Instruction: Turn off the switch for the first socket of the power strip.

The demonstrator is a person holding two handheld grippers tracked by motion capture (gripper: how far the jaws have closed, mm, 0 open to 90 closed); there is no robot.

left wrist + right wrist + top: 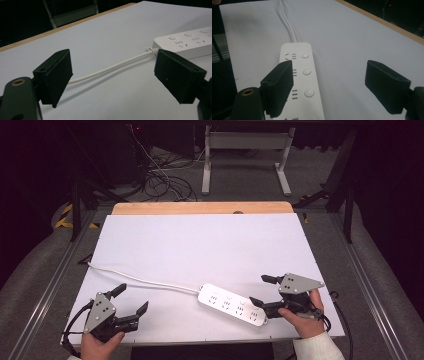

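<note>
A white power strip (232, 304) lies flat on the white table top (200, 245) near the front edge, with several sockets and round buttons on top. Its white cable (142, 280) runs left toward the table's left side. My right gripper (264, 290) is open just off the strip's right end; in the right gripper view the strip (299, 75) runs under the left jaw and the gripper (329, 87) holds nothing. My left gripper (131, 300) is open at the front left, empty. In the left gripper view the cable (112, 67) passes beyond the open gripper (112, 77) to the strip (185, 41).
A wooden edge (202, 208) borders the table's far side. Beyond it on the floor stand a white desk frame (245, 155) and a tangle of dark cables (162, 180). Metal rails (370, 285) run along both sides of the table.
</note>
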